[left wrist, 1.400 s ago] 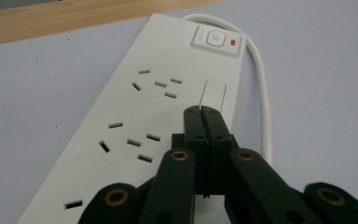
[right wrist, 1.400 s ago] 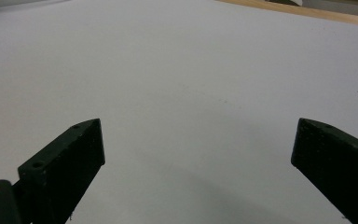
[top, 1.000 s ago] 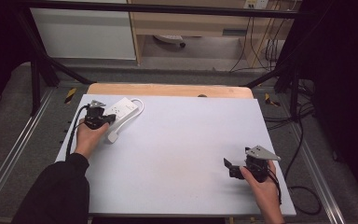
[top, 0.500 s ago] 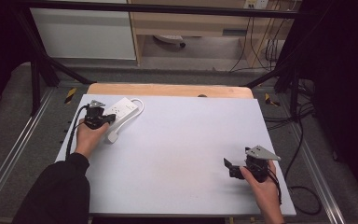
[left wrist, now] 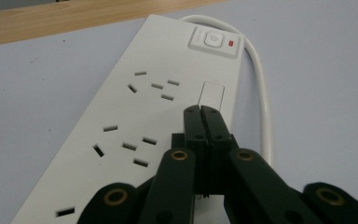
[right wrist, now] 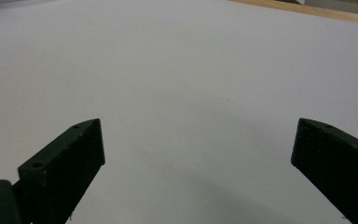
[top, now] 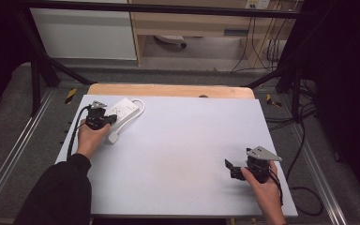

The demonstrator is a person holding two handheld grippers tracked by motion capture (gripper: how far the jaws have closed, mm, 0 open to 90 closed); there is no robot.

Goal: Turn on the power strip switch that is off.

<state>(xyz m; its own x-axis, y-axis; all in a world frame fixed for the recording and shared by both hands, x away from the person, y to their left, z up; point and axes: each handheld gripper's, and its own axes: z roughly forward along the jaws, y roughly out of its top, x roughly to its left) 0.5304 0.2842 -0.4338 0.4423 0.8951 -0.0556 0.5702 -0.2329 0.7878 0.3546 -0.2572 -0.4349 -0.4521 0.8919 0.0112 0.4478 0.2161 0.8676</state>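
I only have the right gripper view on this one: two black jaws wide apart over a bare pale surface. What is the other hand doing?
Observer: The left gripper sits over a white power strip at the table's far left corner.
Operator: Is it gripping the strip?
Observer: No. In the left gripper view its jaws are pressed together with nothing between them, tips above the strip's top face.
Operator: Is the strip switched on?
Observer: I cannot tell; its switch has a small red mark beside it.
Operator: Where is the cable?
Observer: The white cable curves around the switch end and runs along the strip's side.
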